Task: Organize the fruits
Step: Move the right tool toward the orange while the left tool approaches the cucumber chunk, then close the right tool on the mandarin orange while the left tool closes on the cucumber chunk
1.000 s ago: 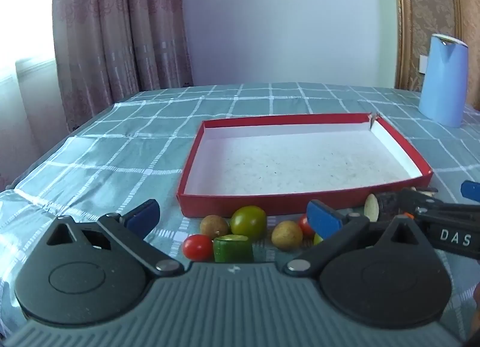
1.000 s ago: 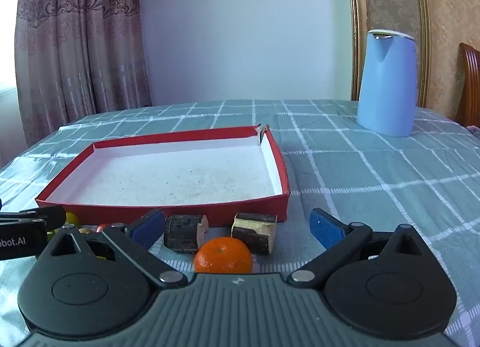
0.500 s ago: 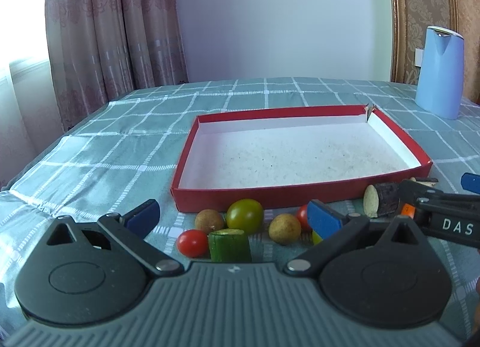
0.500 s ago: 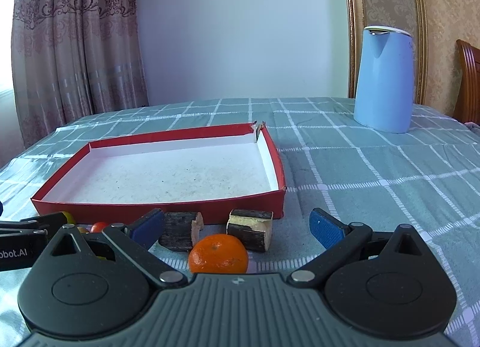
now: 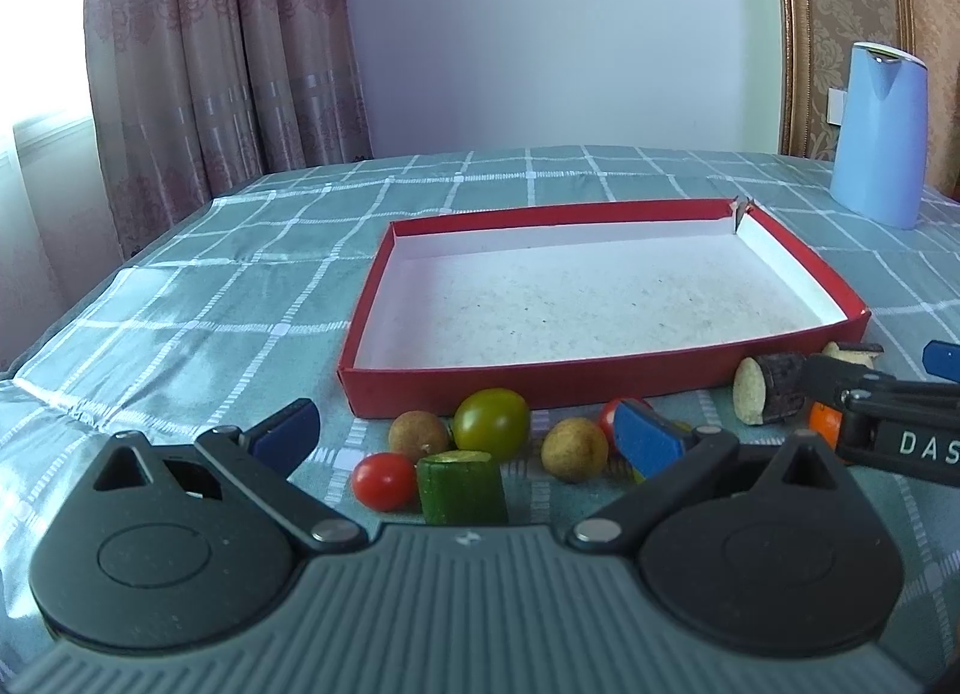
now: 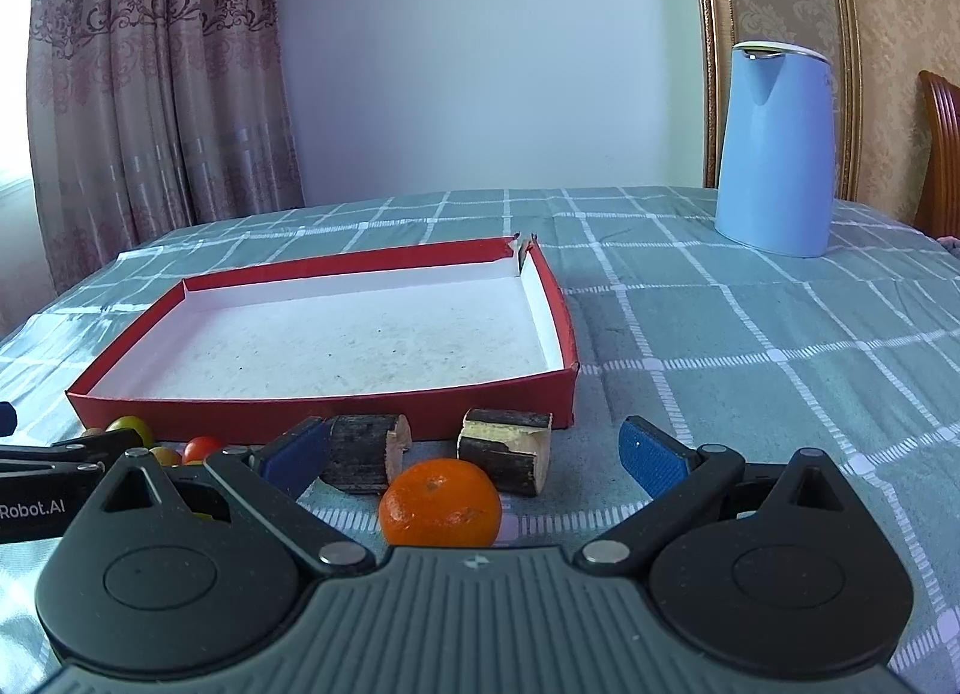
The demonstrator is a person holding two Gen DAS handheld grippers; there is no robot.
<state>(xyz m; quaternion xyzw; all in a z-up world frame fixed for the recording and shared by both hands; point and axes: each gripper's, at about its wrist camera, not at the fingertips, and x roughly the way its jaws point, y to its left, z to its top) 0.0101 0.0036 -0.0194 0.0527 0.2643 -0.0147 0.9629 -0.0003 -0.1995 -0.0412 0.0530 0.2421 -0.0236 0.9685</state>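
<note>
The red tray (image 5: pixel 600 379) sits bare on the checked tablecloth (image 5: pixel 240 298), and all the produce lies in a loose row just in front of its near wall. The left gripper (image 5: pixel 462 433) is spread wide with nothing in it, its fingers framing a red cherry tomato (image 5: pixel 384 481), a cucumber chunk (image 5: pixel 462 487), a green tomato (image 5: pixel 491 419) and 2 brown longans (image 5: pixel 419 435). The right gripper (image 6: pixel 468 454) is equally wide and holds nothing; a mandarin (image 6: pixel 441 503) lies between its fingers, with 2 bark-covered chunks (image 6: pixel 365 453) just behind it (what these are I cannot tell).

The tomatoes probably handle as light, smooth and easily split, so a gentle squeeze across the widest part suits them. The mandarin looks soft-skinned but grippy; take it across its middle. The cucumber chunk is firm and best pinched on its curved sides. The round pieces may roll if nudged.
</note>
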